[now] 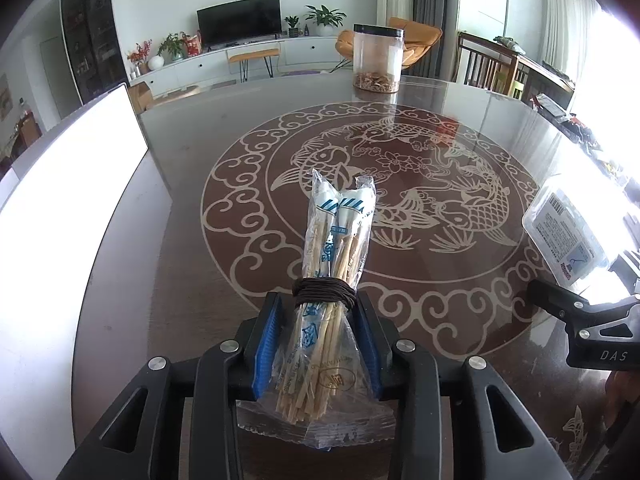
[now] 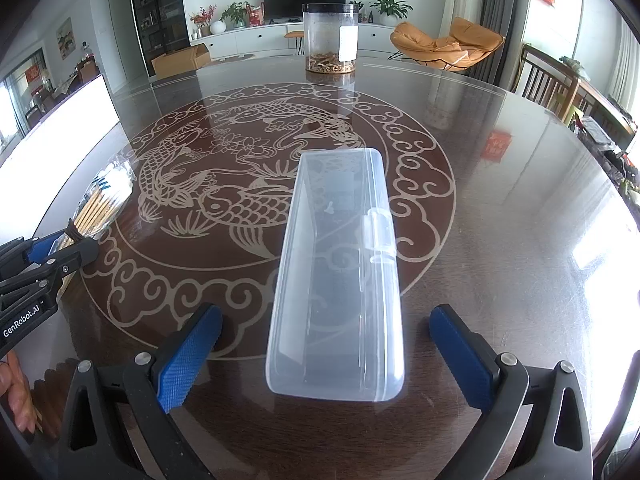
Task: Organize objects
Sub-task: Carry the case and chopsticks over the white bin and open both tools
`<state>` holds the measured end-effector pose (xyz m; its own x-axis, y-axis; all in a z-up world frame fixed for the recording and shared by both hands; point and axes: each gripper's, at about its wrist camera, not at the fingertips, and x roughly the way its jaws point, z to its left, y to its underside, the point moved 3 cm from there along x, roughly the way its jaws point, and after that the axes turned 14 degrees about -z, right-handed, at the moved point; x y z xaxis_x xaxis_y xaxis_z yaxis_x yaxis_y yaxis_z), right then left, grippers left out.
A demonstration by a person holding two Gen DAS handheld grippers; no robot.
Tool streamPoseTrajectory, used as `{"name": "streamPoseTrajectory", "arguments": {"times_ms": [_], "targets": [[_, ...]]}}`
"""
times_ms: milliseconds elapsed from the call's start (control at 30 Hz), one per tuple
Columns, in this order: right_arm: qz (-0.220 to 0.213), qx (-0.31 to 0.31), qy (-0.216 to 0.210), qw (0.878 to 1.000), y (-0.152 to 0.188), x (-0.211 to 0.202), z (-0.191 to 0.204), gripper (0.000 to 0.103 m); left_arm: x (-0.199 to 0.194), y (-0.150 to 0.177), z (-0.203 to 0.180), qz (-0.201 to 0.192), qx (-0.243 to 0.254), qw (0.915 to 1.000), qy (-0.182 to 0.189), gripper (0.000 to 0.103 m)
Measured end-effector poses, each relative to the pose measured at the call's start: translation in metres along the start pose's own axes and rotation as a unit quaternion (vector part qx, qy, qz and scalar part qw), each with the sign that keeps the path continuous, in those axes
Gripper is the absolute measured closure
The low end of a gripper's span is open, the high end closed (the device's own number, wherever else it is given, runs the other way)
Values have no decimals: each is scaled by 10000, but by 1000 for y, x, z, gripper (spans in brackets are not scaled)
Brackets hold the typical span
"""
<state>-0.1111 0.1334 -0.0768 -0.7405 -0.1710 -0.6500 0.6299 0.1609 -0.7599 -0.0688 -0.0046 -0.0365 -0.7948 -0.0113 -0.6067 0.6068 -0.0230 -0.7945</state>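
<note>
light: bright daylight | glare: table (image 2: 520, 208) (right windows blown out) | edges: fisheye-warped

1. The bundle of chopsticks (image 1: 332, 280) is sitting between the left gripper (image 1: 320, 312) fingers, over the table (image 1: 200, 160).
2. The plastic box (image 2: 340, 272) is lying on the table between the spread right gripper (image 2: 324, 344) fingers, not touching them.
3. The jar (image 2: 330, 38) is standing at the far edge, behind the box.
4. The chopsticks are sitting left of the box.

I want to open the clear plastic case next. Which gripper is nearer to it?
Right. The right gripper straddles the near end of the clear plastic case, jaws open; the left gripper is off to its side.
</note>
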Motion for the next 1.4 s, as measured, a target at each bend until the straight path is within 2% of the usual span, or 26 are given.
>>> {"name": "streamPoseTrajectory", "arguments": {"times_ms": [67, 100, 133, 200, 333, 367, 400, 467, 500, 533, 567, 667, 767, 900, 967, 1033, 1100, 1200, 1300, 1400], "targets": [[-2, 20, -28, 10000, 0, 0, -1, 0, 1, 1, 3, 49, -100, 9999, 61, 38], [10, 12, -129, 9999, 0, -2, -1, 0, 4, 2, 2, 159, -123, 9997, 149, 7], [64, 28, -299, 9995, 0, -4, -1, 0, 8, 3, 1, 329, -106, 9991, 246, 0], [117, 158, -461, 9987, -4, -10, -2, 0, 11, 4, -4, 375, 51, 9990, 230, 0], [-188, 400, -502, 9978, -25, -23, -5, 1, 12, 4, -8, 390, 101, 9988, 294, 0], [-194, 503, -503, 9973, -30, -22, -6, 10, 12, 4, -8, 414, 125, 9985, 323, 0], [-90, 620, -514, 9967, -34, -17, -9, 38, 13, 3, -9, 459, 188, 9980, 381, 0], [348, 778, -475, 9952, -34, -6, -14, 71, 16, 0, -9, 551, 363, 9961, 583, 0], [416, 849, -452, 9945, -36, -5, -16, 70, 16, -1, -5, 493, 371, 9964, 582, 15], [419, 881, -413, 9944, -39, -7, -17, 70, 12, -5, 0, 323, 322, 9974, 554, 56], [405, 918, -410, 9941, -42, -12, -17, 70, 9, -7, 5, 223, 266, 9976, 593, 75], [221, 1089, -520, 9924, -51, -37, -14, 70, 5, -7, 21, 139, -197, 9970, 740, 75], [-36, 1197, -686, 9904, -62, -70, -2, 70, -20, -5, 37, -132, -734, 9929, 930, 75], [-363, 1181, -987, 9874, -82, -106, 27, 70, -76, -18, 54, -544, -1080, 9852, 1212, 75], [-494, 1074, -1205, 9856, -97, -121, 54, 70, -106, -29, 70, -721, -1251, 9799, 1377, 75], [-615, 921, -1529, 9820, -112, -135, 87, 70, -137, -39, 98, -903, -1355, 9769, 1385, 75], [-700, 729, -2002, 9745, -123, -152, 134, 70, -167, -43, 135, -1067, -1443, 9766, 1185, 75], [-639, 438, -2734, 9588, -133, -164, 214, 70, -199, -33, 200, -1136, -1476, 9813, 477, 75], [-433, 188, -3378, 9401, -134, -165, 290, 70, -211, -9, 267, -870, -1470, 9842, -469, 75], [-109, -214, -3677, 9296, -119, -160, 359, 70, -204, 19, 314, -353, -1538, 9806, -1165, 74]]}}
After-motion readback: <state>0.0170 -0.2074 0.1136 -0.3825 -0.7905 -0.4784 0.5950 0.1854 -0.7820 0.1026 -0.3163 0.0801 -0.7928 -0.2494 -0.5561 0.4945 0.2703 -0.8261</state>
